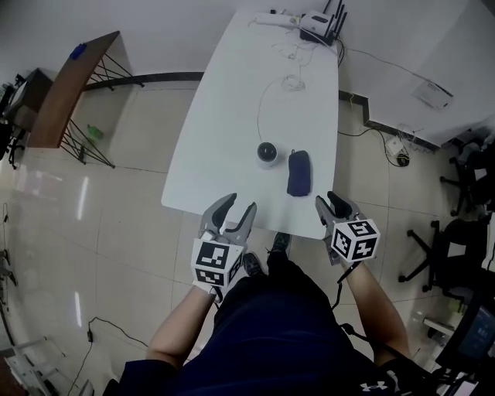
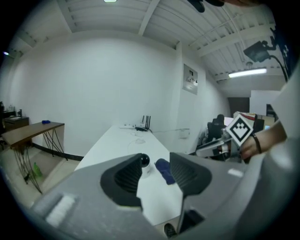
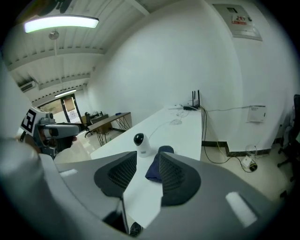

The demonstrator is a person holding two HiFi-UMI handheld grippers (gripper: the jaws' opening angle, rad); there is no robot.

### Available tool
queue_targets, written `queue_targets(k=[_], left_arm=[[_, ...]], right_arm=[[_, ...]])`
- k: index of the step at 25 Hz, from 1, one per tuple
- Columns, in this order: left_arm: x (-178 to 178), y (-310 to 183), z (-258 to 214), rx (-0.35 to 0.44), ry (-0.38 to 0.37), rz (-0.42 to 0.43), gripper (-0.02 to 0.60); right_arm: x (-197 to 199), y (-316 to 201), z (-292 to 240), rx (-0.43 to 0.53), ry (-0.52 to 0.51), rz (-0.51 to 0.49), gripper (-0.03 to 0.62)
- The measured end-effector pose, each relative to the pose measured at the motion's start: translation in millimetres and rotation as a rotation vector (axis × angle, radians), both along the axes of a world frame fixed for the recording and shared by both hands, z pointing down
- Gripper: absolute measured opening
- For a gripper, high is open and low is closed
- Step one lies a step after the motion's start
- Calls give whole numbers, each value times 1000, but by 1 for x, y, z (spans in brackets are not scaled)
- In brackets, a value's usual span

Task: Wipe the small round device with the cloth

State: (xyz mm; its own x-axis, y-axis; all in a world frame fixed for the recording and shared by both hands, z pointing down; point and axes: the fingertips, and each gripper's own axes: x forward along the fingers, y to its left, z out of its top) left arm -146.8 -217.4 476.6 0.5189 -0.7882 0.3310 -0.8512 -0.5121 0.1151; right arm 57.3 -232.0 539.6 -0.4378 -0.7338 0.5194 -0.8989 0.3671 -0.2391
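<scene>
The small round device (image 1: 267, 153), a white base with a black dome, stands near the front of the white table (image 1: 232, 108). A dark blue folded cloth (image 1: 298, 172) lies just to its right. My left gripper (image 1: 238, 205) and right gripper (image 1: 331, 203) hover over the floor just short of the table's near edge, both open and empty. In the left gripper view the device (image 2: 144, 161) and cloth (image 2: 164, 169) show beyond the parted jaws of that gripper (image 2: 157, 176). The right gripper view has the device (image 3: 139, 140) and cloth (image 3: 157, 166) ahead of its gripper (image 3: 146, 176).
A router with antennas (image 1: 321, 23), a power strip (image 1: 274, 18) and a thin cable (image 1: 263, 100) lie at the table's far end. A wooden desk (image 1: 69, 85) stands at the left. Office chairs (image 1: 456, 224) and floor cables crowd the right.
</scene>
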Motion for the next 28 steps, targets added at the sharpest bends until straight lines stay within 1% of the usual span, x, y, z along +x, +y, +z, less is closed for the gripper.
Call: queue_targets(k=[2,5,8,11,14,15,16,18,19,20,22,24,25,26,28], left_arm=[[3,-14,4,-13,-23,7,190],[0,-36,13,-23,-79,-6,190],[0,-52,16,-55,-106,-22,190],[5,-60,15,-91,-98,-33,189],[12,-64,19,-135,-67,-34,184],[12,-65,23,-144,-60,-26,183],[13,-65,27,-151,-55,-15,183],[15,-69,36,-158,-48,13,181],[17,-72,40,-156,-46,26,181],[17,-77,44,-147,-47,39,181],[17,-89,53,-118,-49,67,181],[16,-104,63,-98,-36,96,181],[11,-106,72,-101,-36,107,181],[1,-102,81,-119,-45,113,181],[-17,-90,94,-178,-67,113,181]], right_arm=[[5,-23,32,-58,-16,20,159],[11,-62,81,-148,-19,44,171],[9,-91,124,-261,-31,59,194],[-3,-107,152,-356,-41,57,219],[-16,-111,167,-420,12,21,219],[-20,-110,170,-433,32,1,214],[-25,-108,173,-442,50,-22,187],[-31,-104,174,-448,65,-69,120],[-34,-104,172,-445,56,-85,93],[-36,-105,168,-435,33,-97,80],[-37,-112,152,-382,-13,-106,71],[-34,-125,135,-296,1,-101,69],[-37,-127,132,-264,19,-102,67],[-46,-122,133,-245,35,-109,67],[-71,-107,129,-226,57,-137,68]])
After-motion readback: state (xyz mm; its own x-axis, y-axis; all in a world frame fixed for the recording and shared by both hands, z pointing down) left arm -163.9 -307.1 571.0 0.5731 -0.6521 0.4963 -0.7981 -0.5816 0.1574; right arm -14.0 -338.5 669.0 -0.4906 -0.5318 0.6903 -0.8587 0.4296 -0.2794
